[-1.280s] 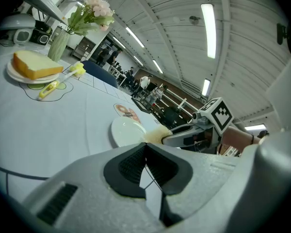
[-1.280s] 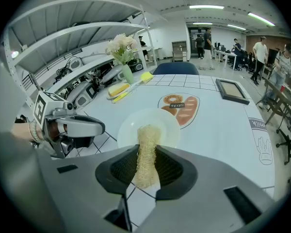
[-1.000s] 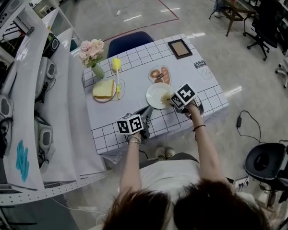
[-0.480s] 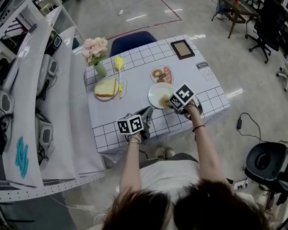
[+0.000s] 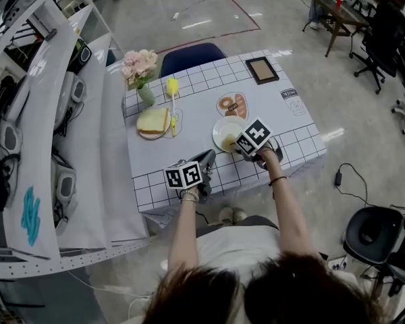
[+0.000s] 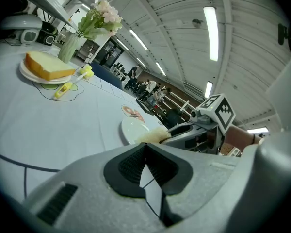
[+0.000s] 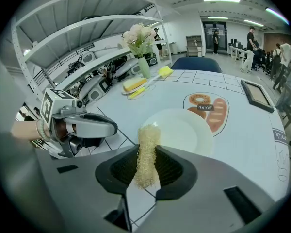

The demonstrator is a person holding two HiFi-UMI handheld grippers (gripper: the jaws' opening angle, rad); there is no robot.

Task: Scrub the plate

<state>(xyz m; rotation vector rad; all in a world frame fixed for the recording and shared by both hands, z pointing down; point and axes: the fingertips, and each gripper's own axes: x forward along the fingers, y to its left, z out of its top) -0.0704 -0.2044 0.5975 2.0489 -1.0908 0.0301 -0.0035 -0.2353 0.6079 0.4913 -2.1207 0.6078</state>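
By one plate (image 7: 184,130), one scrubber (image 7: 148,152) (in right claw (image 7: 148,171))

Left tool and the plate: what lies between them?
Only bare checked tablecloth, as the head view shows, separates the left tool from the plate; the right tool holds its scrubber at the plate's near rim.

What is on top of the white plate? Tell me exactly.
Only the fibrous scrubber, clamped in the right gripper, reaches over the plate's near rim; the rest is bare. Whether it touches cannot be told: the scrubber covers that spot.
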